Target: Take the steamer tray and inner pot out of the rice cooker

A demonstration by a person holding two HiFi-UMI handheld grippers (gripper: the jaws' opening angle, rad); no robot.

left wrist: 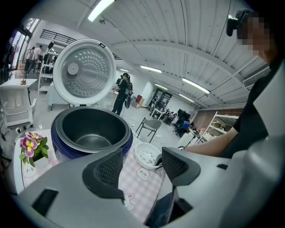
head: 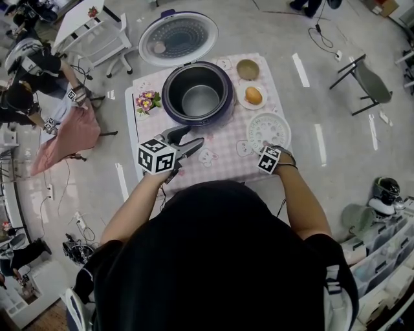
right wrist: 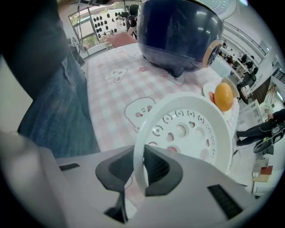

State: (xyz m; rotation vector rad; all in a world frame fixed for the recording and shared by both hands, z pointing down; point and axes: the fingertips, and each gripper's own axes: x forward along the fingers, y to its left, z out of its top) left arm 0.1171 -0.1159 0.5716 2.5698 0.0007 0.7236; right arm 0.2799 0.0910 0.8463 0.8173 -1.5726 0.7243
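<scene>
Steamer tray rim pinched by downward-pointing right gripper, 4 o'clock on the table; left gripper, jaws wide and empty, tilts toward rice cooker at 12 o'clock.

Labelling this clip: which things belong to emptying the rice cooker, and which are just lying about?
In the job: rice cooker, inner pot, steamer tray, right gripper shut on its rim.
Lying about: flowers, small bowl, saucer with orange ball.

Pale grey floor, white rack, grey chair, ceiling strip lights.
</scene>
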